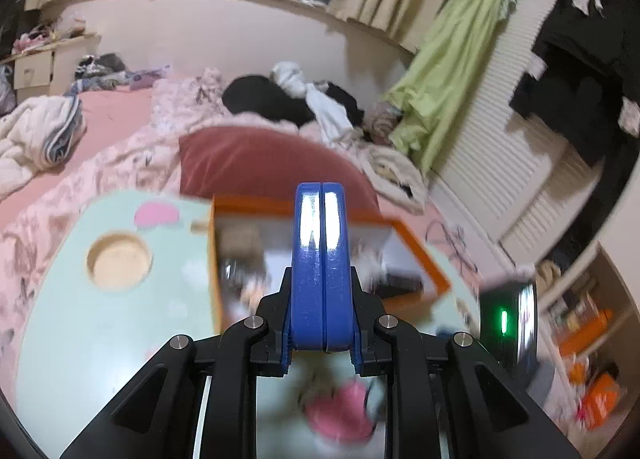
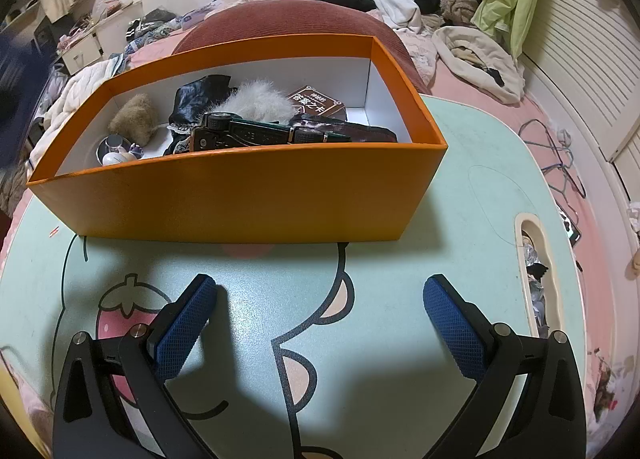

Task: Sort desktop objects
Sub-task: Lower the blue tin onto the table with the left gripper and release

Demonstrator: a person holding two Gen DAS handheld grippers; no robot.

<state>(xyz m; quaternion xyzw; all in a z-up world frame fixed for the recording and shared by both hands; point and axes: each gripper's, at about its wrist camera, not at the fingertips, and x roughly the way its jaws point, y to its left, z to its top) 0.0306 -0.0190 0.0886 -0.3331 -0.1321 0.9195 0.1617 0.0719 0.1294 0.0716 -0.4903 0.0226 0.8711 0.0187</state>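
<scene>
Orange cardboard box (image 2: 240,195) stands on the mint worktop (image 2: 460,219) at 12 o'clock from the right tongs (image 2: 320,299), which are spread wide and hold nothing. Inside lie a toy car (image 2: 248,131), a grey fluffy piece (image 2: 256,103) and a small card pack (image 2: 316,101). The left tongs (image 1: 321,195) are pressed together, empty, in a blurred view. Sorting seems nearly finished; next, I think, is finding any leftover object.
</scene>
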